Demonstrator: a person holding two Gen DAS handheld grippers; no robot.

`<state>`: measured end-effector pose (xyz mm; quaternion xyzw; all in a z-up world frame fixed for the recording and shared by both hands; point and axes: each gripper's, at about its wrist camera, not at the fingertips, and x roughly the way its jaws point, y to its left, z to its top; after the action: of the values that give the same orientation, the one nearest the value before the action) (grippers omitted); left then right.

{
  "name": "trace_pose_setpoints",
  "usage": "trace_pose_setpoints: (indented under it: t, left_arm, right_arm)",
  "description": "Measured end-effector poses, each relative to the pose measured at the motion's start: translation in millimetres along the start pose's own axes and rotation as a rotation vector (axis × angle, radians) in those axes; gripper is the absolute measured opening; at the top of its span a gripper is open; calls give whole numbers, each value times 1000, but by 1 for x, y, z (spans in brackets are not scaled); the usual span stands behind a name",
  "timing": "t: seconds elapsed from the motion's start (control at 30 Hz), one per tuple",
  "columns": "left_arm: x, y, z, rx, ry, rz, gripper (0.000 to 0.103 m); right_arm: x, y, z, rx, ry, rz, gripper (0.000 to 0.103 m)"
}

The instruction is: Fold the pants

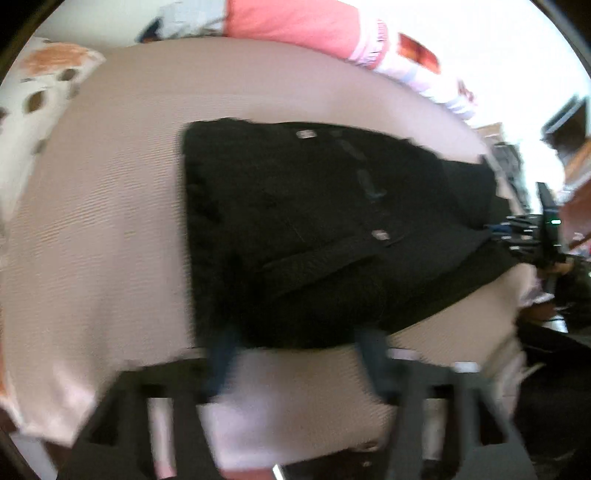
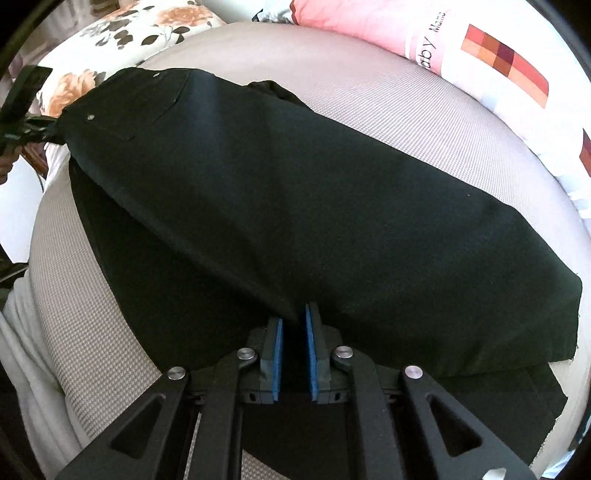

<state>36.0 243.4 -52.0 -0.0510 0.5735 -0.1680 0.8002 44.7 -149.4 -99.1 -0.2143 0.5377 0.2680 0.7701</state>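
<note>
The right gripper was clamped on a pinch of black cloth, its blue pads nearly together with the fabric of the pants drawn up between them. I'd judge that grip was there to carry the upper layer across, since a second layer lay spread directly beneath it. Ahead and off to its left, the far corner near the pocket rivets looked lifted by the left gripper.

From the left gripper's own view, though, its fingers stood apart with nothing pressed between them, the pants lying flat just beyond the tips. That picture was blurred.

Outward from both, a beige woven bed cover carried the garment. Past it sat a floral pillow and a pink-and-white cushion, against a bright, washed-out room.
</note>
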Motion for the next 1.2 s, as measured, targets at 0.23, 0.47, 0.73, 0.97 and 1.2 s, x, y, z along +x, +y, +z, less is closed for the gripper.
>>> trace_pose_setpoints:
  t: [0.23, 0.47, 0.73, 0.97, 1.2]
  left_arm:
    - [-33, 9, -18, -252, -59, -136, 73]
    - [-2, 13, -18, -589, -16, -261, 62]
    - [-18, 0, 14, -443, -107, -112, 20]
    - [-28, 7, 26, -251, -101, -51, 20]
    - [11, 35, 5, -285, -25, -40, 22]
  right_arm:
    - [-1, 0, -3, -1, -28, 9, 11]
    - [1, -3, -1, -2, -42, 0, 11]
    - [-29, 8, -2, 19, -89, -59, 10]
    - [-60, 35, -12, -19, -97, -35, 10]
    - [-16, 52, -27, 2, 13, -1, 10]
